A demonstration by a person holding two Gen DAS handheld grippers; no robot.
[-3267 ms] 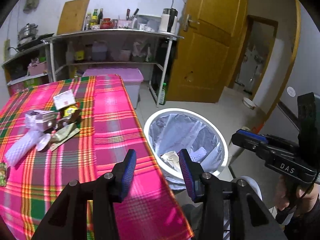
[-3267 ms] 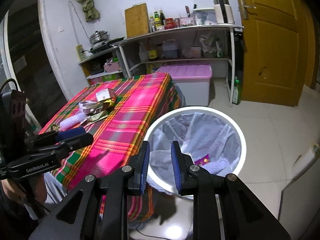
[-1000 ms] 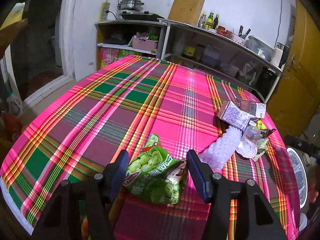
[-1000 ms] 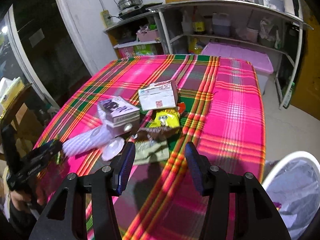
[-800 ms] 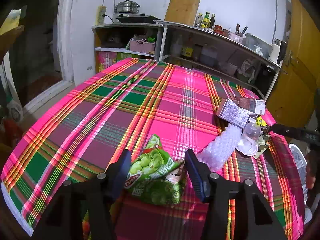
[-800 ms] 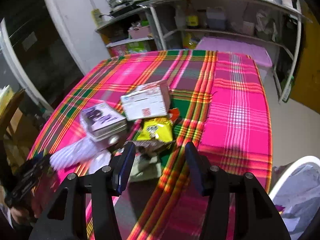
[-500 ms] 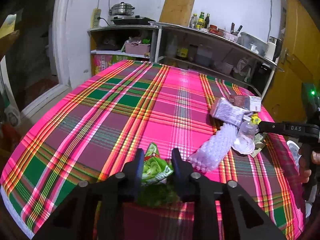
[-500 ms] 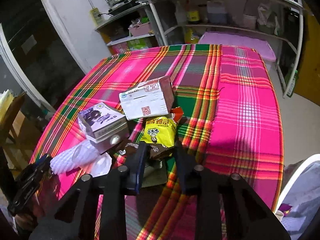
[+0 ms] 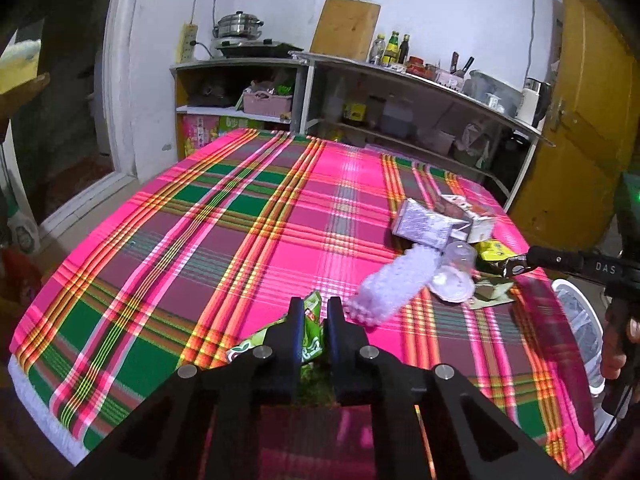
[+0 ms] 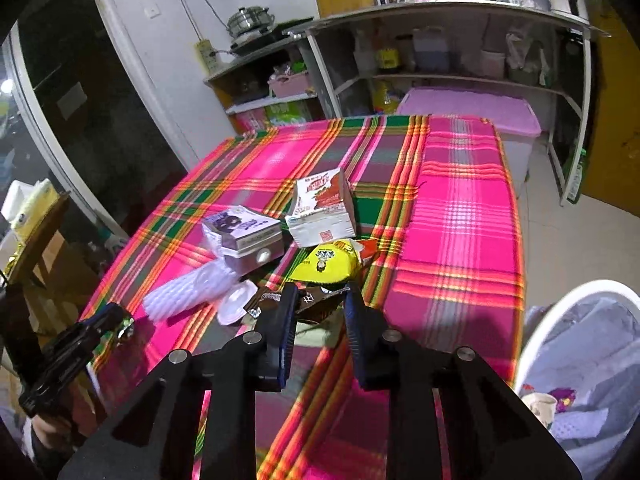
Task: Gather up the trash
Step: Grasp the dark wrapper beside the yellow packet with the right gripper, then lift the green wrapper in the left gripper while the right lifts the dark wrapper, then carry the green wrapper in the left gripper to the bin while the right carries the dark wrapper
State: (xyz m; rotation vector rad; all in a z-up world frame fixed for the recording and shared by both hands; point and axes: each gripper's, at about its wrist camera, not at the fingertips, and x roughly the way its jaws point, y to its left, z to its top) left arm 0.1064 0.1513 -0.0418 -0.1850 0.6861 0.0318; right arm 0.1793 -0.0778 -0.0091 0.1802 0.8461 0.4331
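My left gripper [image 9: 314,312] is shut on a green snack bag [image 9: 310,334] at the near edge of the plaid table. My right gripper [image 10: 320,300] is closed around a dark brown wrapper [image 10: 316,302] in the trash pile. The pile holds a yellow packet [image 10: 326,264], a red-and-white carton [image 10: 322,210], a purple-printed box [image 10: 244,232], white foam netting [image 10: 188,290] and a clear plastic lid [image 10: 234,304]. In the left wrist view the right gripper [image 9: 520,266] reaches into the pile beside the netting [image 9: 394,286].
A white trash bin [image 10: 580,364] with a clear liner and some trash stands on the floor right of the table [image 10: 460,208]. Shelves [image 9: 400,92] with kitchen items and a pink storage box [image 10: 468,108] stand behind it. A yellow door [image 9: 580,120] is at the right.
My left gripper has closed on the green snack bag. My right gripper has moved into the pile and its jaws have narrowed onto the brown wrapper.
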